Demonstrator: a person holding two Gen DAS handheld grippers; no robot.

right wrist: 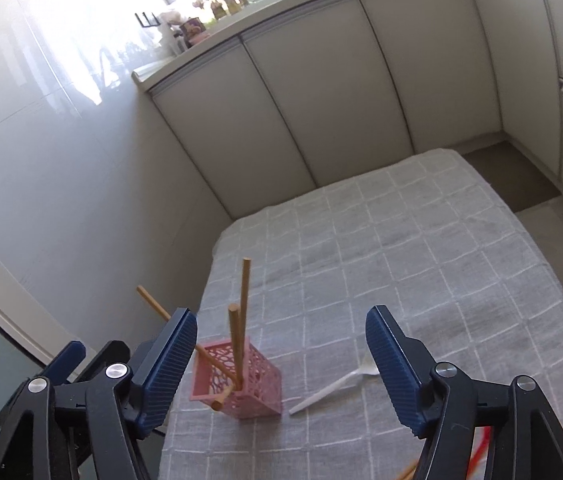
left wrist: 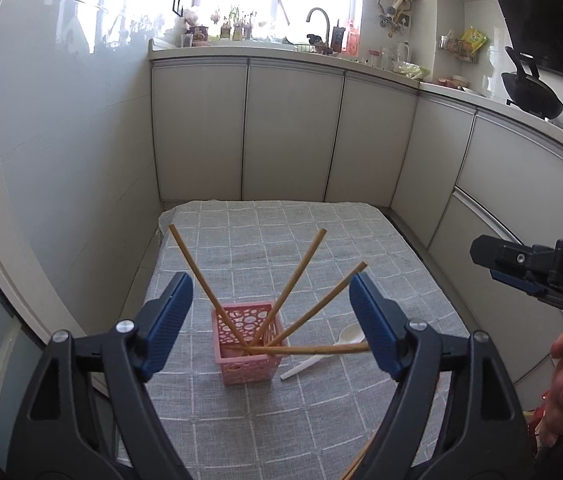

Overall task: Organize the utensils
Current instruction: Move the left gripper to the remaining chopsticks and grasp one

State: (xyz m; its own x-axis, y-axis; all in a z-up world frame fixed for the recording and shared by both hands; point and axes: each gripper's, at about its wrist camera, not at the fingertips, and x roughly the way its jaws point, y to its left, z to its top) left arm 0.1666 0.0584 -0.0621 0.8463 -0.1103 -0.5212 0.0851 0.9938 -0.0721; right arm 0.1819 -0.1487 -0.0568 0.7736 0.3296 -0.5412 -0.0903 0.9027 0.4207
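While both hand-held grippers, left (left wrist: pixel 271 322) & right (right wrist: pixel 281 364), stand released w/ nothing between jaws, four chopsticks (left wrist: pixel 299 276) splay in pink basket (left wrist: pixel 247 364) on counter (left wrist: pixel 321 240); white spoon (left wrist: pixel 327 350) lies right. Risk: snagging a stick tips basket.

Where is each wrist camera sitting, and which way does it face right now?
Left wrist: on the left gripper, angled down at the pink basket holding chopsticks; its open jaws, the right gripper and a hand show.
Right wrist: on the right gripper, angled down from the basket's right; its open jaws and the left gripper's fingers show.
Shared: basket, chopsticks, white spoon, grey checked cloth.
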